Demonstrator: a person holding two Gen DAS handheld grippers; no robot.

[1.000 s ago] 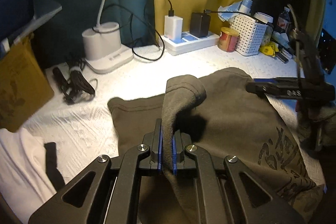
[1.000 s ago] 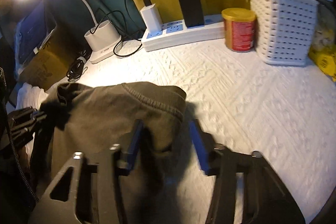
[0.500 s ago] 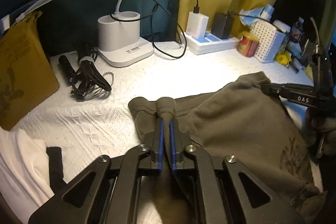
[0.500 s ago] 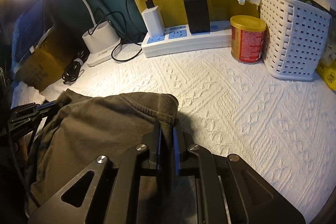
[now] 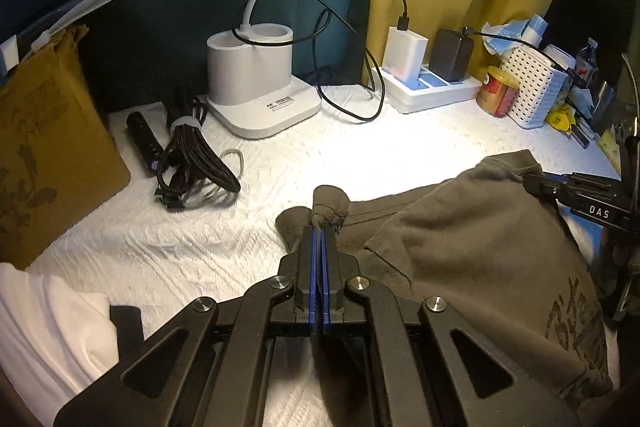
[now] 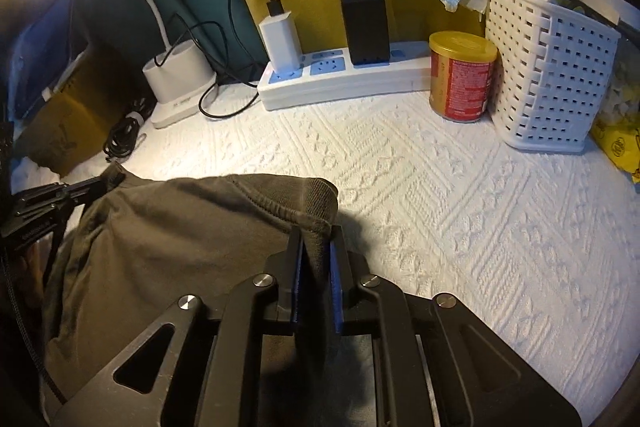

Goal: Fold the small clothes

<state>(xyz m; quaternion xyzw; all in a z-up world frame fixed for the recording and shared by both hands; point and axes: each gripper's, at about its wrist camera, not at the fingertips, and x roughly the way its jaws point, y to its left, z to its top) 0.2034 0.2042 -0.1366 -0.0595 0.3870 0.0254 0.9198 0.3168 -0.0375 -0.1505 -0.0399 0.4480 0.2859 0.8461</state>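
Olive garment [image 5: 472,251] stretched crosswise between both grippers: left gripper [image 5: 320,231] clamped on one hem corner, right gripper [image 6: 316,247] on the other.

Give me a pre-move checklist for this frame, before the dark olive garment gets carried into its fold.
1. Left gripper shut on a corner of the dark olive cotton garment: ok.
2. Right gripper shut on the hemmed corner: ok.
3. Cloth between the grips taut: not ok, it sags.
4. White textured table cover ahead bare: ok.
5. Bundled black cable apart from garment: ok.
6. Near hem lying flat: cannot tell.
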